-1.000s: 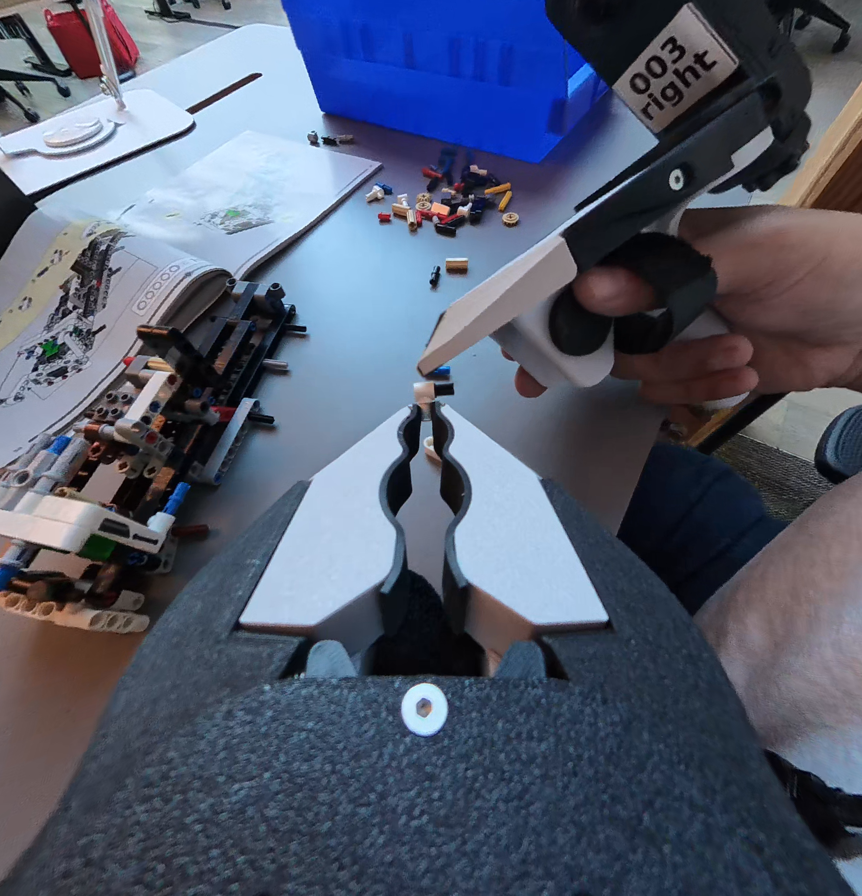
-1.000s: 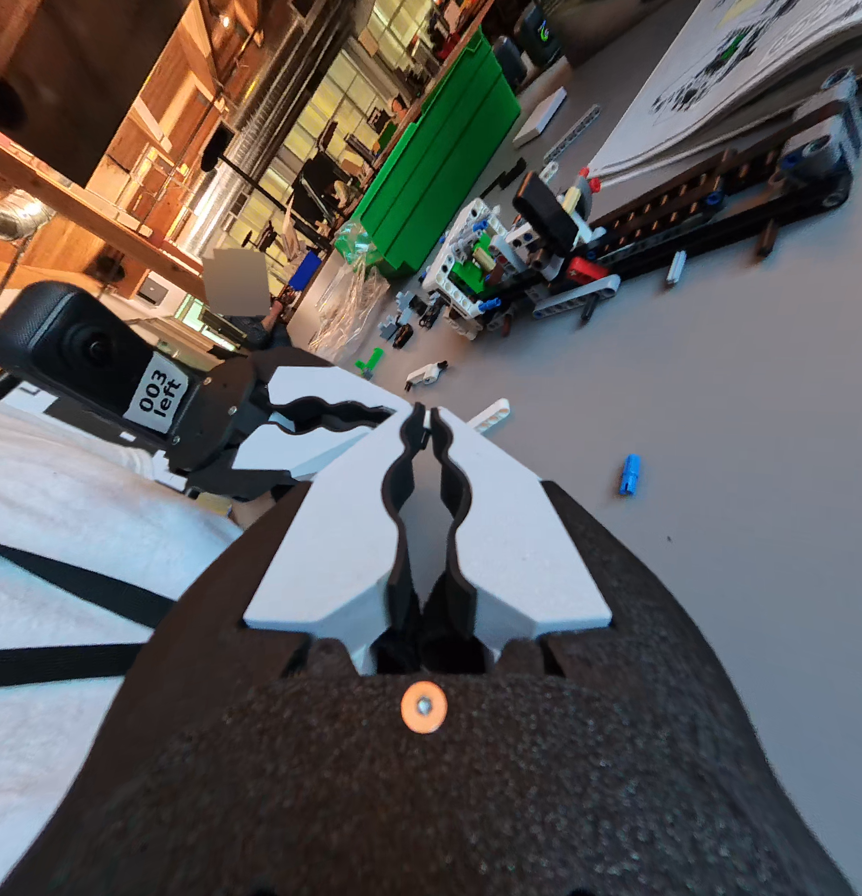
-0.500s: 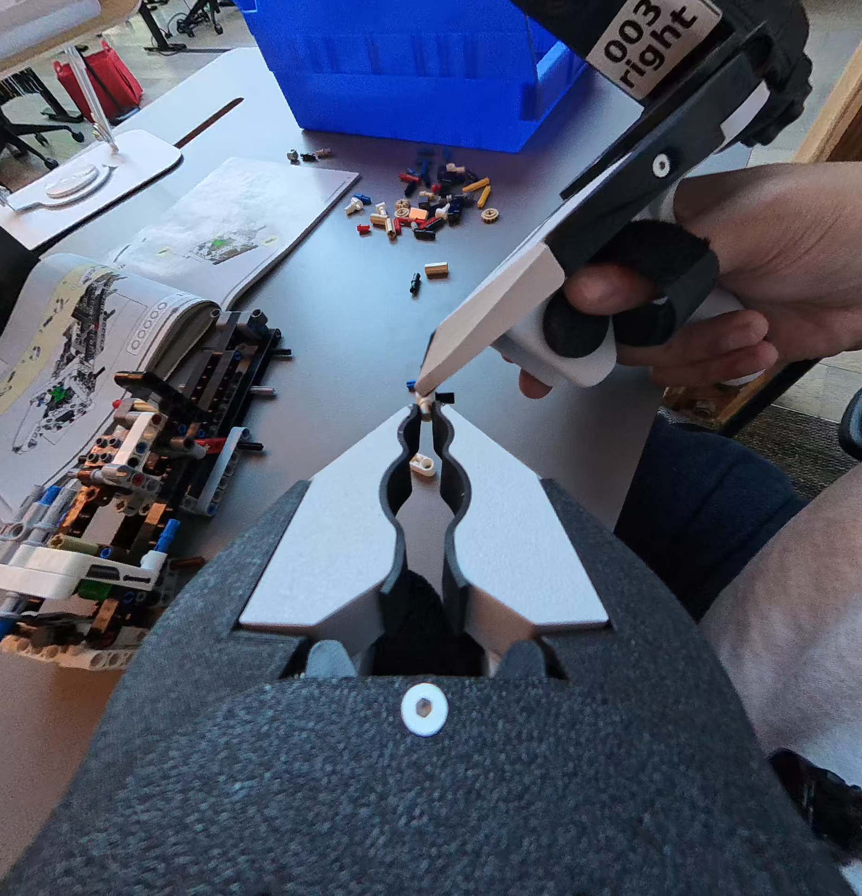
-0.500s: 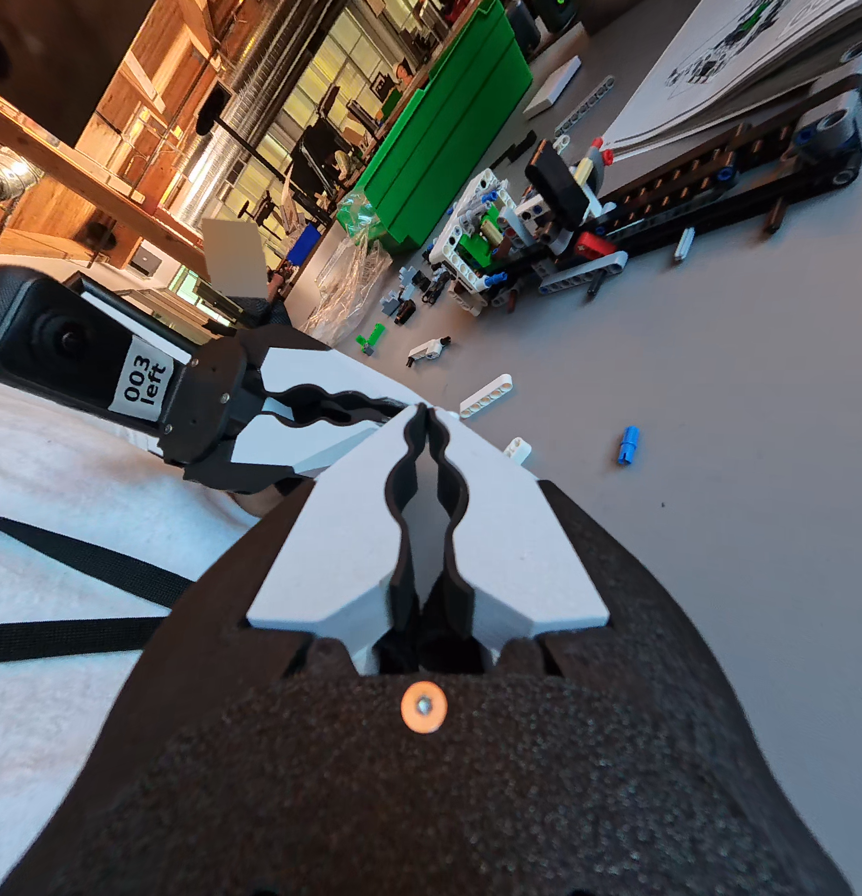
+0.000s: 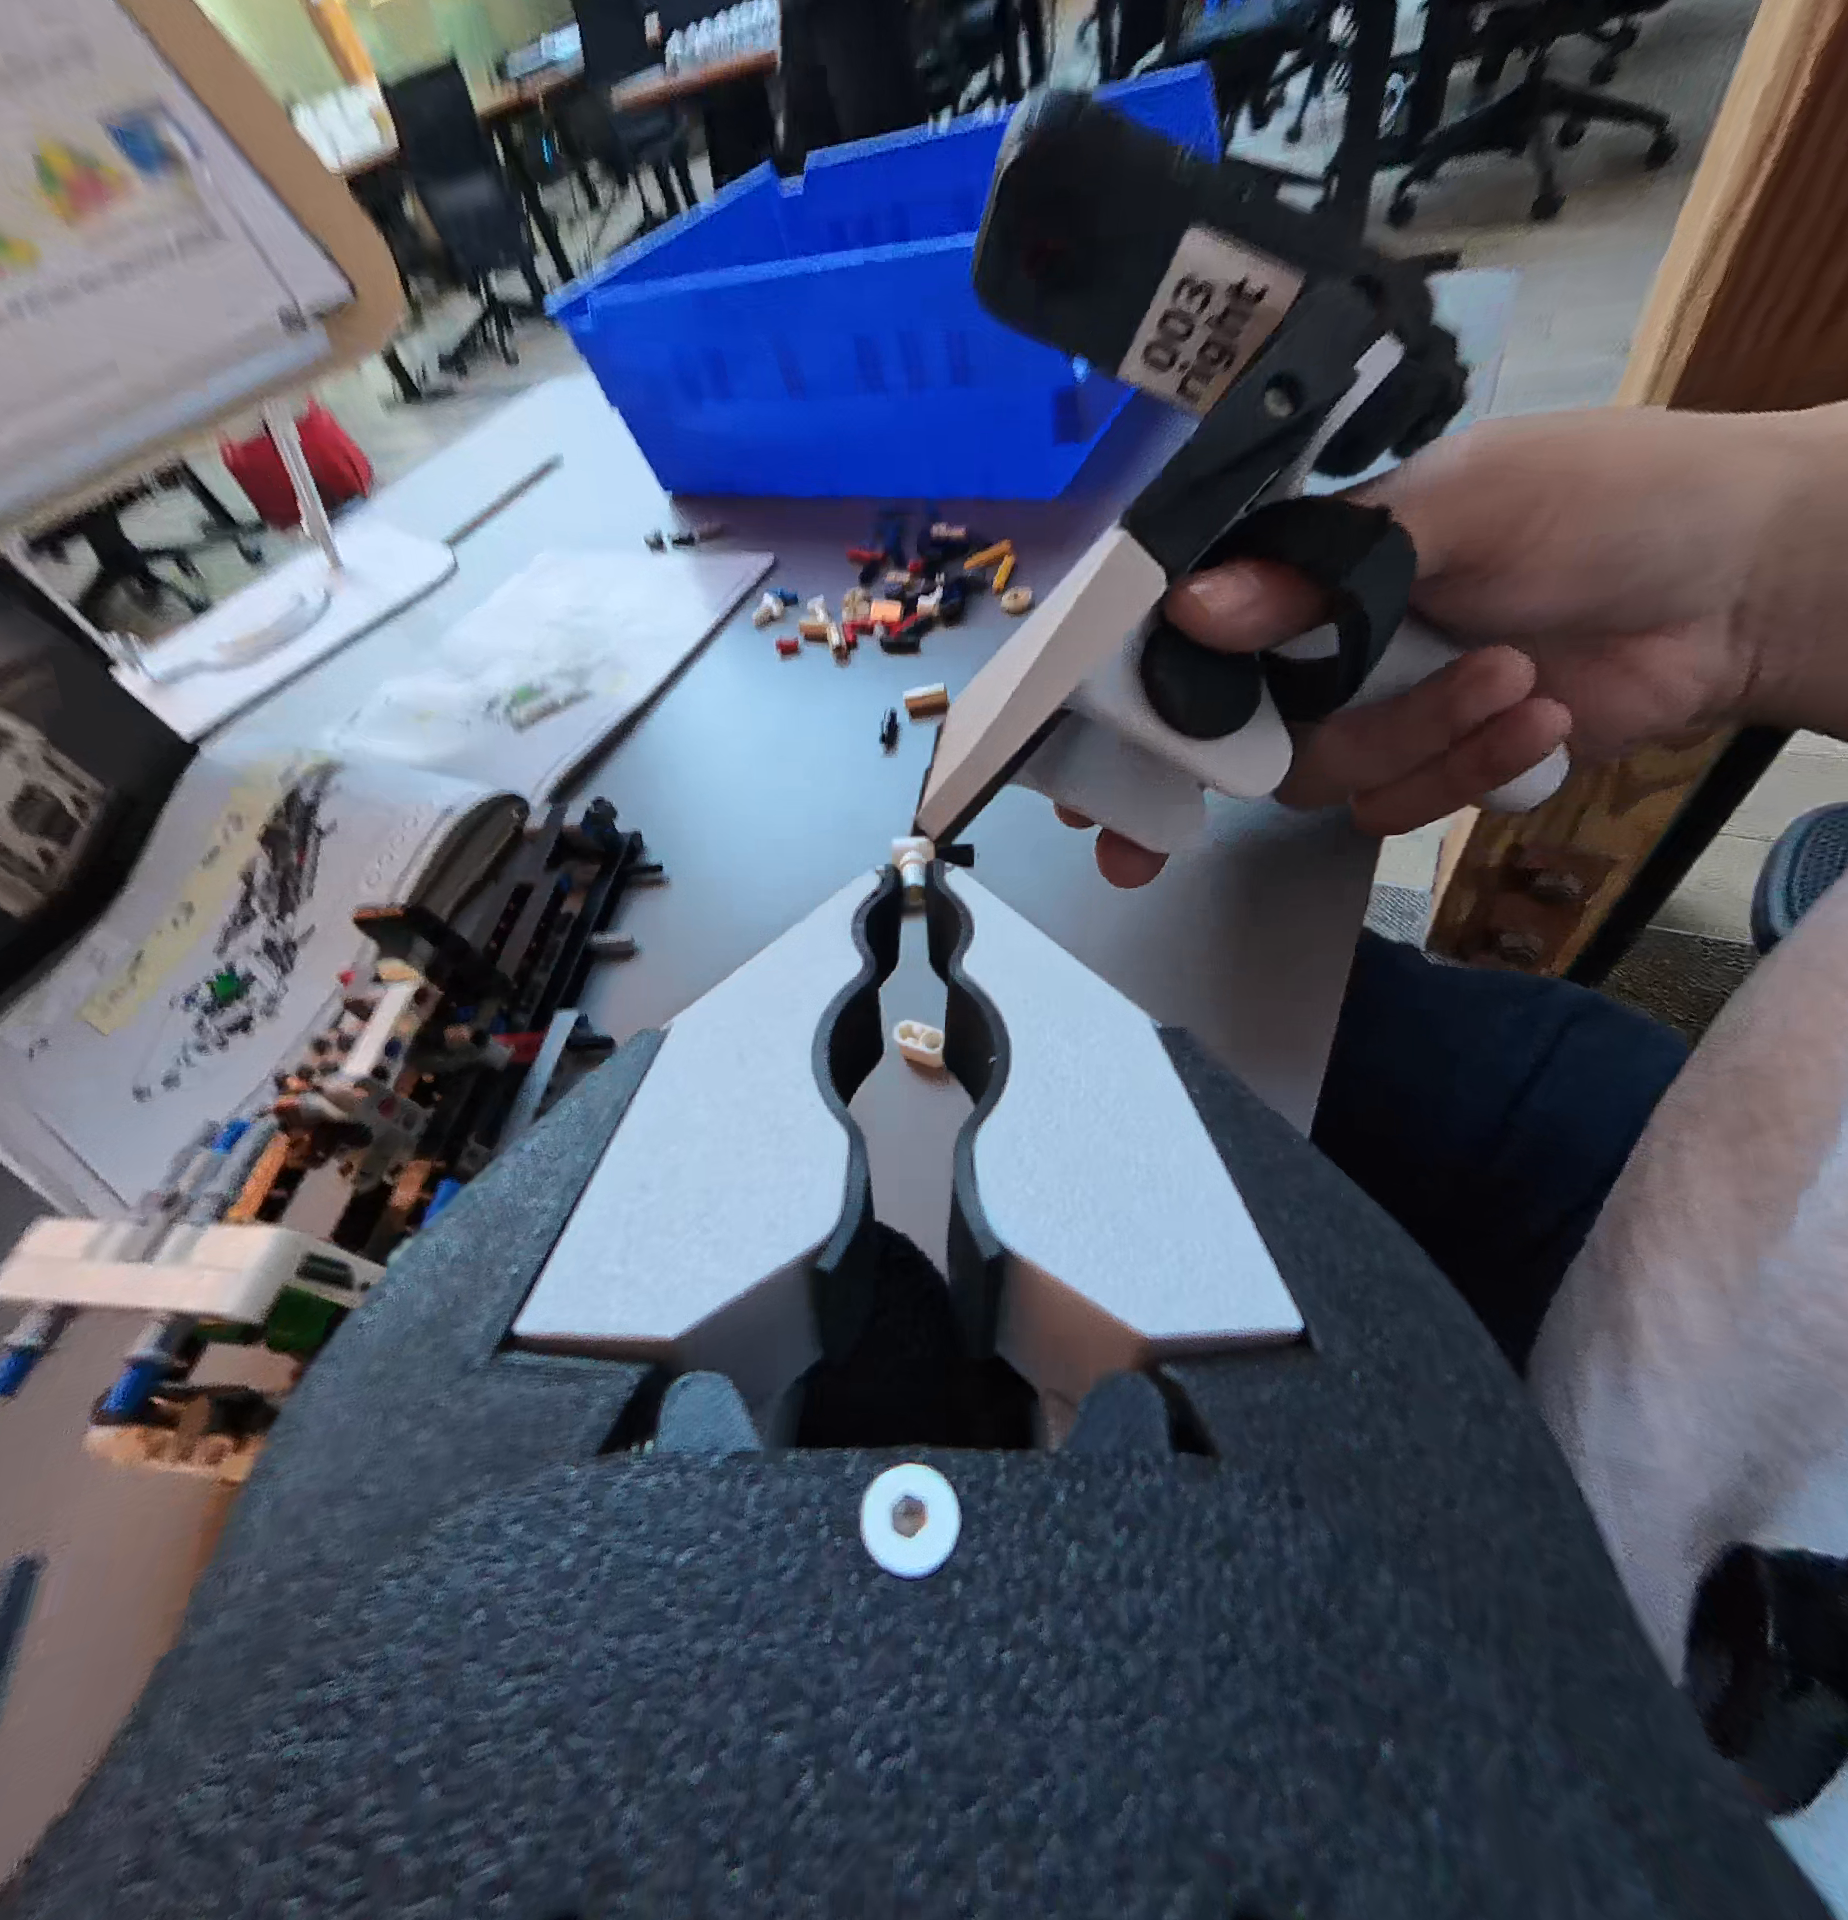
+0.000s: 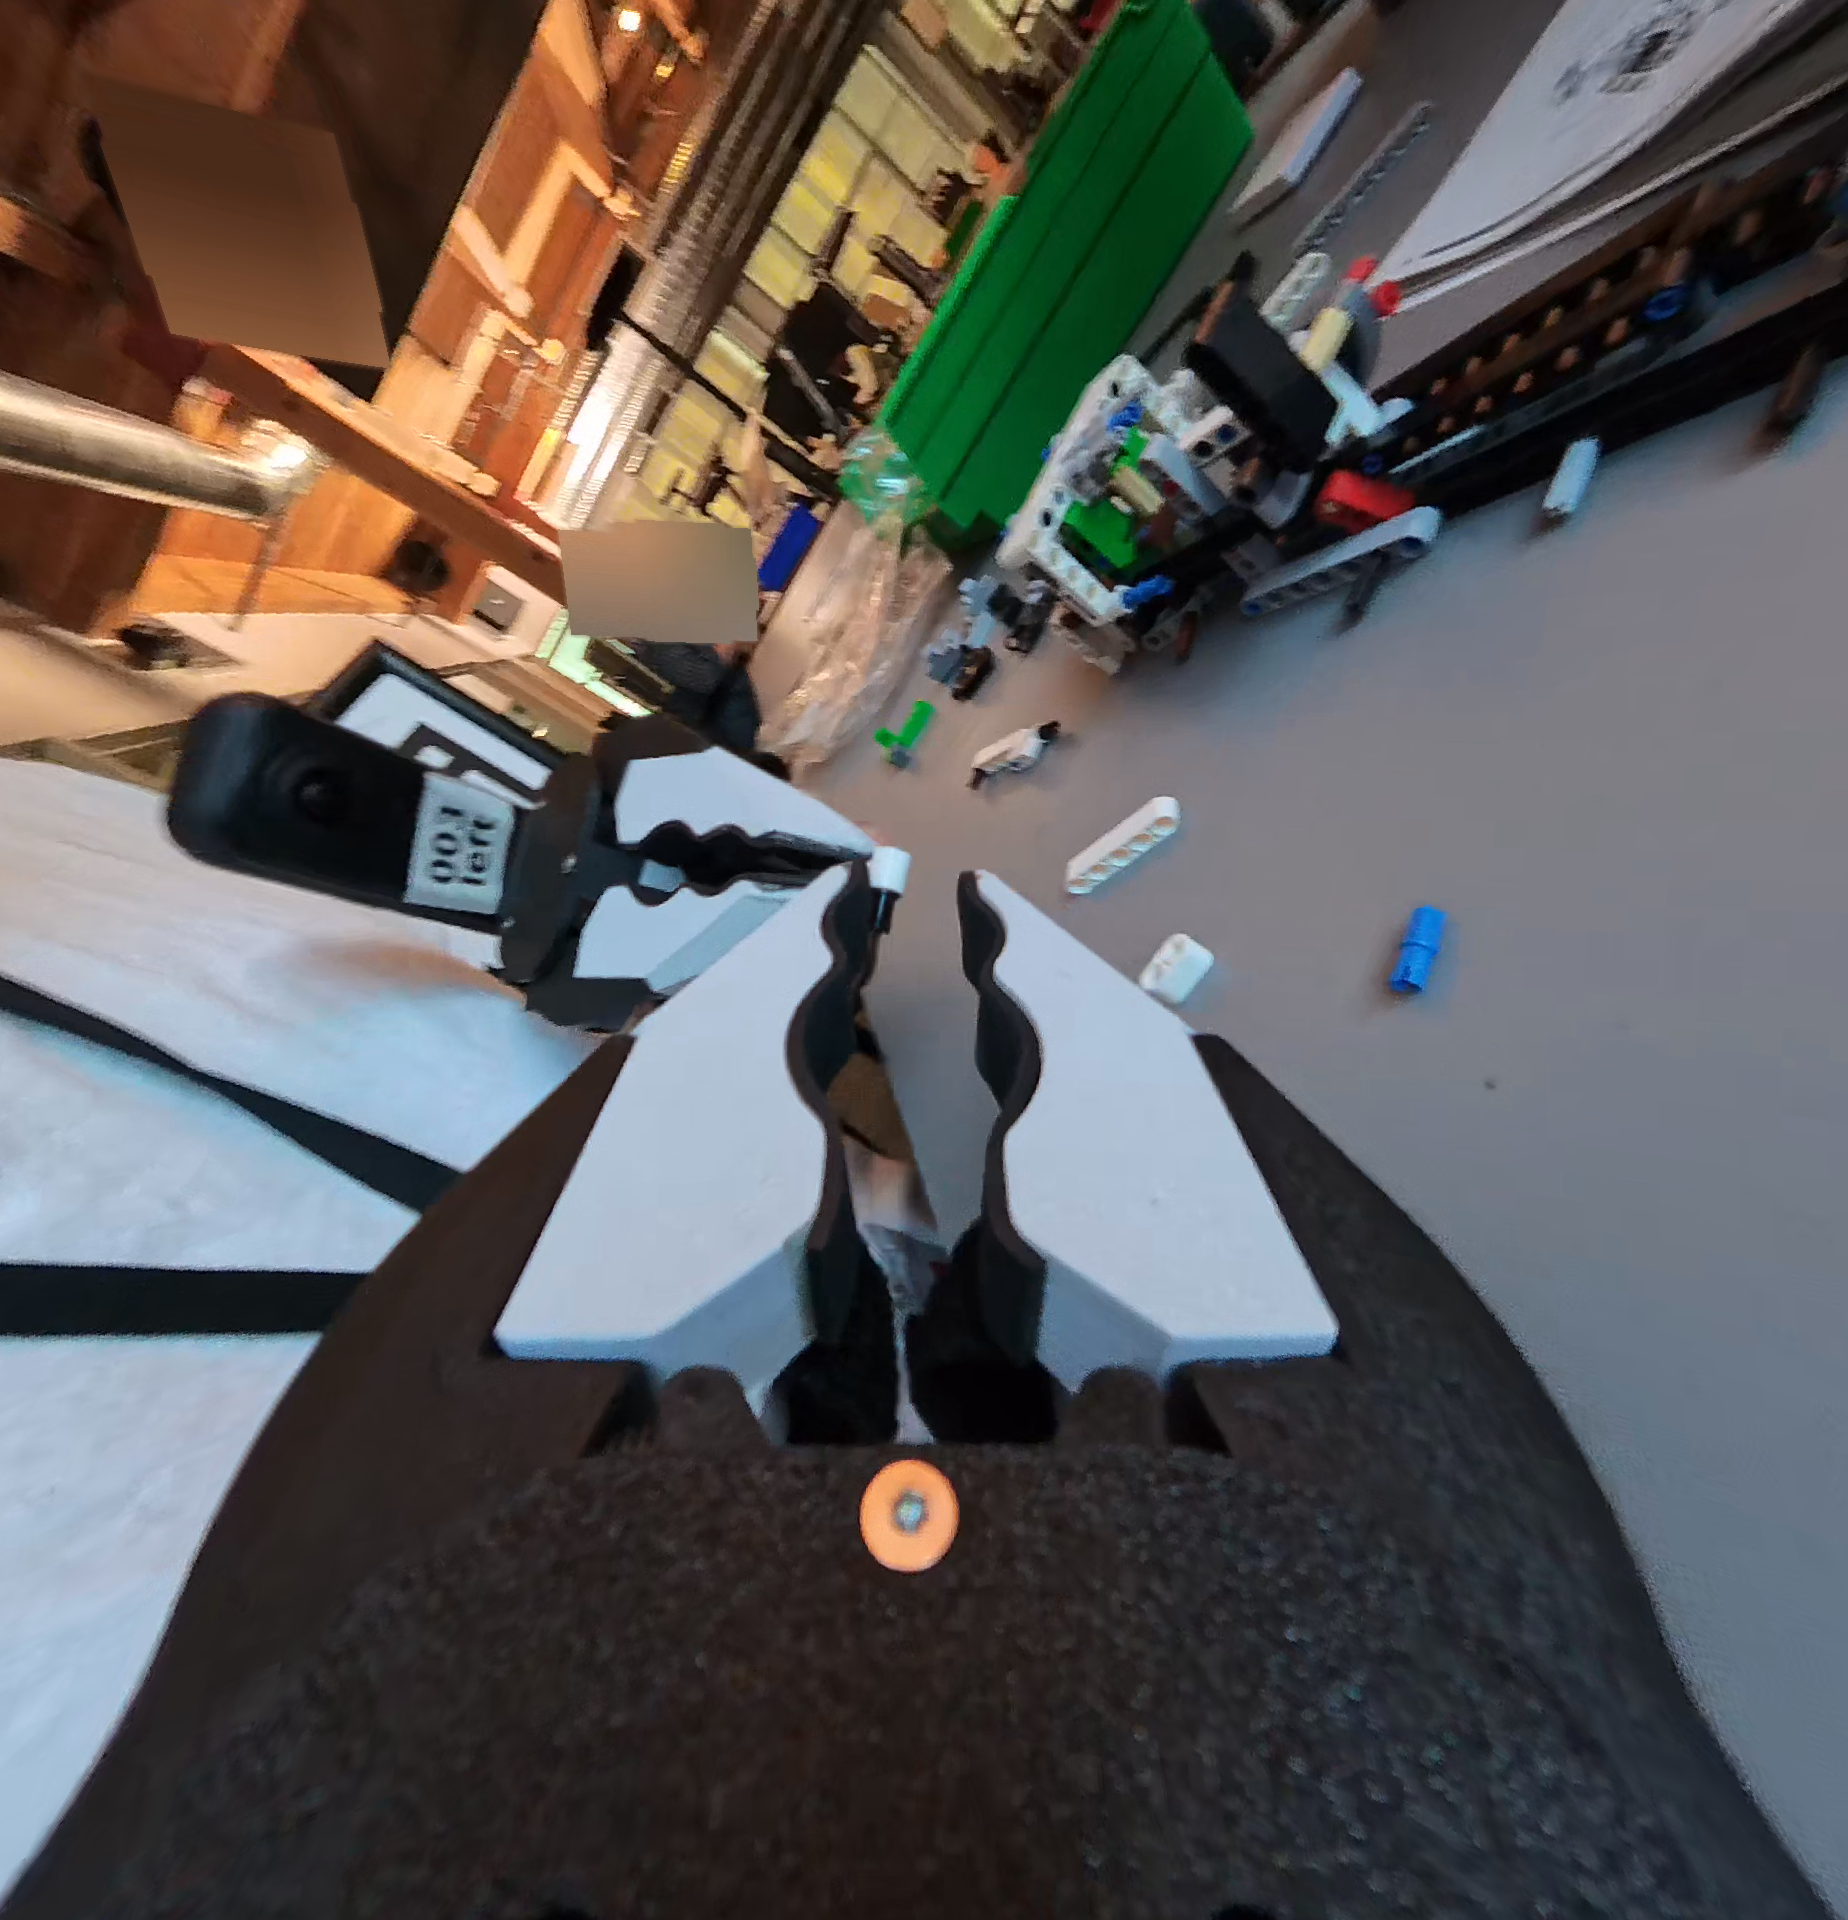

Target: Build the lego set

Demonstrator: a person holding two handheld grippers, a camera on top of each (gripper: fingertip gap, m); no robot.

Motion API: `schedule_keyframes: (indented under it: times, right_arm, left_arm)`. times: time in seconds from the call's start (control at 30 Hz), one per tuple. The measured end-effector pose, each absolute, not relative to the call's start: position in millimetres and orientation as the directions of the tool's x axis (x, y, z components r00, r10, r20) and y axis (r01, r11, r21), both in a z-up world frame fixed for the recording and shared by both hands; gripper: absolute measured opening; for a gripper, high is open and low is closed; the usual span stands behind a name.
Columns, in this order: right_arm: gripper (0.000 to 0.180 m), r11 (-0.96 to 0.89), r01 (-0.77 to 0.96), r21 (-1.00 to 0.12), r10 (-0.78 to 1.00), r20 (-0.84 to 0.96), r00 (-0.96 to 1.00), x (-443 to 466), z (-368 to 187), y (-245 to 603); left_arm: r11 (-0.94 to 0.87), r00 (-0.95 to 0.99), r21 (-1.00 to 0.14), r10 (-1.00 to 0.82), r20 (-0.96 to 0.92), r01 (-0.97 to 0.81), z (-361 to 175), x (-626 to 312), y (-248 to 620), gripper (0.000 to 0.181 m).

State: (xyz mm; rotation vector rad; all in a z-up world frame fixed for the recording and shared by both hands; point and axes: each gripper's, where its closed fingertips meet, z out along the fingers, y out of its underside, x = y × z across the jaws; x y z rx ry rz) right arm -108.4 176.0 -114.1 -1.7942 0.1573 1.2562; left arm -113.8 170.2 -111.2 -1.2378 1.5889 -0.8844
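The left gripper pinches a small white-and-tan pin piece at its very tips, jaws nearly together around it. The right gripper stands parted, a clear gap between its 2 fingers; in the right wrist view the pin piece sits against the inner face of the finger at 11 o'clock, just off the left gripper's tips.

In the left wrist view the right gripper's tip comes down from 1 o'clock to touch the pin, the hand around its handle.

On the grey table, a tiny white connector lies seen through the left jaws. The half-built lego model sits at 9 o'clock beside the open instruction book. Loose pieces are scattered at 12 o'clock before the blue bin.

In the right wrist view a white beam and a blue pin lie at 2 o'clock, with a green bin beyond the model.
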Motion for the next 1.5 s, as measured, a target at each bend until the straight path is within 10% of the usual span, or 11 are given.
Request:
schedule_keyframes:
  times: [0.3,1.5]
  right_arm:
    - [0.000,-0.564,-0.557,-0.610,0.506,-0.788,0.352,-124,-91,163]
    - [0.005,-0.598,-0.482,-0.640,0.442,-0.765,0.468,-121,-103,168]
  left_arm:
    - [0.502,-0.217,-0.836,-0.861,-0.460,-0.220,-107,-118,148,0.001]
    - [0.377,-0.103,-0.895,-0.926,-0.363,-0.237,-103,-121,161,0.002]
